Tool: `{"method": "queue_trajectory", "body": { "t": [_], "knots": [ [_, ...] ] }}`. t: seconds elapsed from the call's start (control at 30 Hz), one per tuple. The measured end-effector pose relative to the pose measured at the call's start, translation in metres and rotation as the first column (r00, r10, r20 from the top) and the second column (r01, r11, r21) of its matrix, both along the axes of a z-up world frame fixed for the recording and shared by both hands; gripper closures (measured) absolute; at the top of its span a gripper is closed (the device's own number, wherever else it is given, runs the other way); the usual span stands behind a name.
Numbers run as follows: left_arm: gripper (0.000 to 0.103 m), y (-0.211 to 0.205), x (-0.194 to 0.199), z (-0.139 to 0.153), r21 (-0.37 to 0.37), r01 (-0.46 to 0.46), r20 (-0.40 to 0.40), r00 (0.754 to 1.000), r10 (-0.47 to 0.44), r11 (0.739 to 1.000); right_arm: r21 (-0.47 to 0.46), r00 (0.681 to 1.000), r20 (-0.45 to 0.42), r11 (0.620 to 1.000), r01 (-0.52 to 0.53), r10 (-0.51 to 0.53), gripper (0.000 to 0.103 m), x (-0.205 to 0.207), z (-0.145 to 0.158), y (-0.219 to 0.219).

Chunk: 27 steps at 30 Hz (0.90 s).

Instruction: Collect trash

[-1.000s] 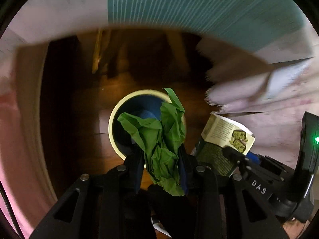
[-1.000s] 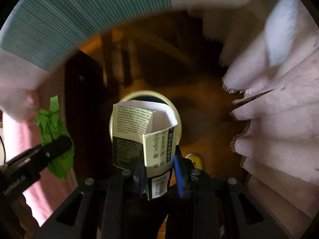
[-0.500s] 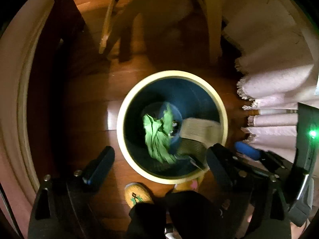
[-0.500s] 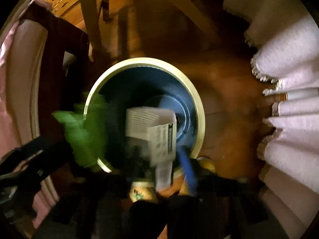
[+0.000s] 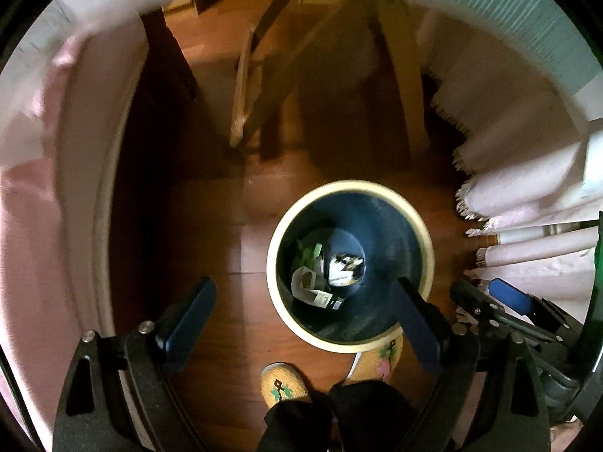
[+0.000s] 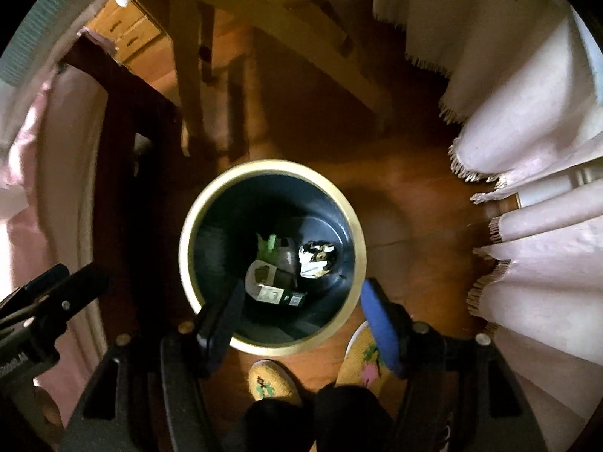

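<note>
A round bin with a cream rim (image 5: 422, 226) (image 6: 339, 196) and dark blue inside stands on the wooden floor below both grippers. At its bottom lie a green crumpled paper (image 5: 307, 254) (image 6: 268, 245), a small carton (image 5: 311, 290) (image 6: 269, 286) and a white crumpled wrapper (image 5: 345, 267) (image 6: 316, 260). My left gripper (image 5: 301, 309) is open and empty above the bin's near left side. My right gripper (image 6: 299, 310) is open and empty above the bin's near rim. The right gripper also shows at the right of the left wrist view (image 5: 490, 299), the left gripper at the left of the right wrist view (image 6: 56, 290).
Pale fringed tablecloth (image 5: 527, 196) (image 6: 527, 150) hangs at the right. Wooden chair legs (image 5: 241, 75) (image 6: 188, 56) stand behind the bin. A pink cloth (image 5: 37, 207) hangs at the left. The person's yellow slippers (image 5: 282, 384) (image 6: 271, 380) are just in front of the bin.
Both grippers opened over the bin. The green paper and the carton dropped out of them and now lie at the bin's bottom. The grippers have risen a little.
</note>
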<state>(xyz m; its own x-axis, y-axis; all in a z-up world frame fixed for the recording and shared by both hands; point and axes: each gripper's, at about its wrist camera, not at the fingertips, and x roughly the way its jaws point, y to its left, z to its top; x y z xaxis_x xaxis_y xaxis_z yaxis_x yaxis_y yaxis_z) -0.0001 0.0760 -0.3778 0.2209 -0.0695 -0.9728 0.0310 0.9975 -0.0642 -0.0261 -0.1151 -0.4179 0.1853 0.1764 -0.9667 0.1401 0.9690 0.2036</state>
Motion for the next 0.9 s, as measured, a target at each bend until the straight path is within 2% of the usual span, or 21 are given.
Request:
{"method": "queue_trajectory", "body": {
  "t": [0.17, 0.47, 0.57, 0.73, 0.9],
  "knots": [
    [0.011, 0.004, -0.005, 0.059, 0.002, 0.005, 0.036, 0.999, -0.005, 1.000, 0.012, 0.999, 0.043, 1.000, -0.007, 0.006, 0.038, -0.007, 0.060, 0.004],
    [0.011, 0.025, -0.010, 0.184, -0.016, 0.057, 0.112, 0.992, -0.055, 0.998, 0.041, 0.996, 0.086, 0.999, 0.005, -0.008, 0.038, -0.027, 0.178, 0.017],
    [0.011, 0.033, -0.015, 0.229, -0.016, 0.076, 0.143, 0.987, -0.073, 0.997, 0.041, 0.994, 0.110, 0.999, -0.007, 0.003, 0.038, -0.034, 0.216, 0.024],
    [0.011, 0.045, -0.020, 0.287, 0.001, 0.079, 0.168, 0.983, -0.078, 0.997, 0.024, 0.990, 0.139, 0.999, -0.032, 0.029, 0.038, -0.041, 0.278, 0.035],
    [0.011, 0.056, -0.020, 0.349, 0.005, 0.090, 0.261, 0.961, -0.088, 0.996, -0.008, 0.975, 0.218, 0.999, -0.039, 0.040, 0.038, -0.049, 0.337, 0.045]
  ]
}}
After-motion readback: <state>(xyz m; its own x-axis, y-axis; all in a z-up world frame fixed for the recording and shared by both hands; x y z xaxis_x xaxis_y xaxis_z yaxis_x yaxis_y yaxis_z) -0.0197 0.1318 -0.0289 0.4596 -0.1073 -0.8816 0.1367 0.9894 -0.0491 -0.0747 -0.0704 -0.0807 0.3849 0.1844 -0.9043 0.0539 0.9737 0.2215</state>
